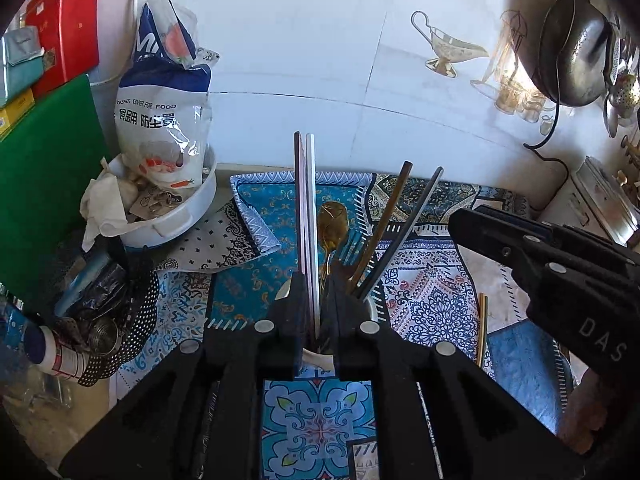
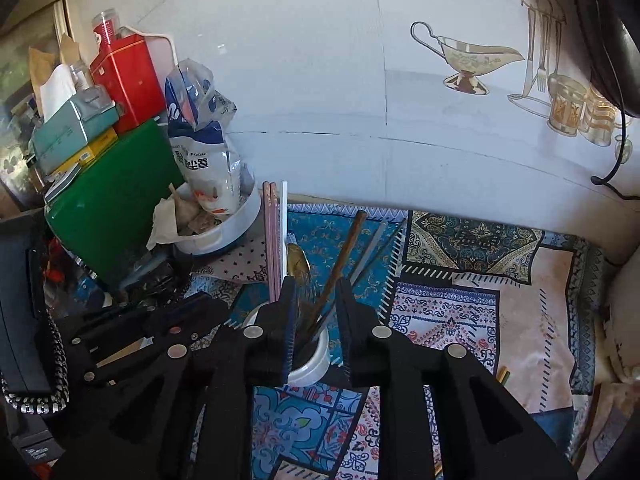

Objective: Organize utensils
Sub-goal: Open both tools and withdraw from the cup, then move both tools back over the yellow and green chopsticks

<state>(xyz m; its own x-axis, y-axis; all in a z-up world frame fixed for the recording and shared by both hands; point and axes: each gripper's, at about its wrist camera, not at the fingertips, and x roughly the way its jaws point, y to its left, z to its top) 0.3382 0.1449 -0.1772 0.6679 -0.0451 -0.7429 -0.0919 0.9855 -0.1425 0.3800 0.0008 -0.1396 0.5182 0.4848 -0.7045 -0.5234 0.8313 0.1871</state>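
A white cup (image 1: 320, 358) (image 2: 316, 364) stands on the patterned cloth (image 1: 432, 308). It holds a gold spoon (image 1: 331, 220) (image 2: 298, 260), a fork (image 1: 352, 242), a brown chopstick (image 1: 386, 220) (image 2: 346, 252) and a dark chopstick (image 1: 412, 220). A pink and white set of chopsticks (image 1: 306, 208) (image 2: 274, 240) stands upright in the cup, between the fingers of my left gripper (image 1: 315, 280). Its jaws are barely apart, with a thin gap beside the white stick. My right gripper (image 2: 316, 284) hovers over the cup, open, pressing on nothing.
A white bowl (image 1: 180, 216) with a food-cover bag and a green board (image 1: 44, 184) crowd the left. A dark pan (image 1: 572, 52) hangs on the tiled wall at right. Thin gold sticks (image 1: 482, 328) (image 2: 503, 374) lie on the cloth right of the cup.
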